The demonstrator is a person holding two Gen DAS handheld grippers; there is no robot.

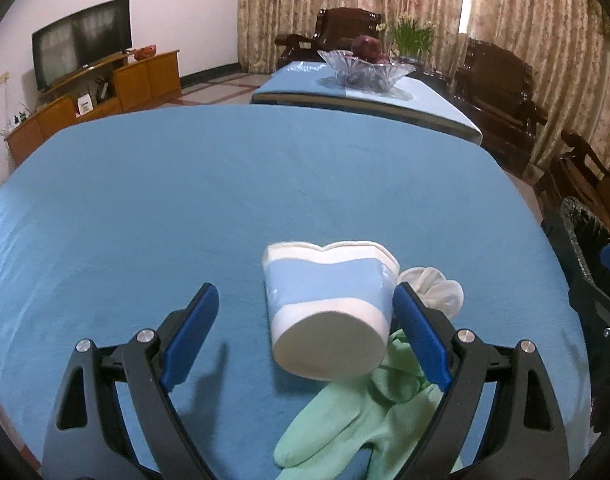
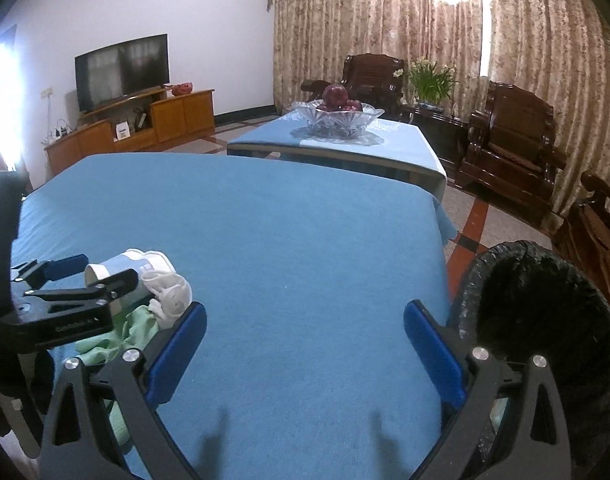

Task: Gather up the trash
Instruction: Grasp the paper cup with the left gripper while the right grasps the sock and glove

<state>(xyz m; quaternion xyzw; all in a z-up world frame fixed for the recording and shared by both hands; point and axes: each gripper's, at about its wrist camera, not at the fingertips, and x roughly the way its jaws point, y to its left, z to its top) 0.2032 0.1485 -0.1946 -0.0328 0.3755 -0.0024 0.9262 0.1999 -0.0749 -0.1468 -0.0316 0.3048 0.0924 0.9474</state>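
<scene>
A paper cup [image 1: 329,312] is lying on its side on the blue table [image 1: 185,200], its flat white base facing the camera and its crushed, heart-shaped rim pointing away. It is white with a pale blue band. The left gripper [image 1: 305,320] is standing wide around it, pads not touching. A white wad [image 1: 437,288] and a green glove [image 1: 345,420] are lying beside it. The right gripper [image 2: 305,340] is gaping wide over bare cloth, a black-lined bin [image 2: 545,320] just beside it.
</scene>
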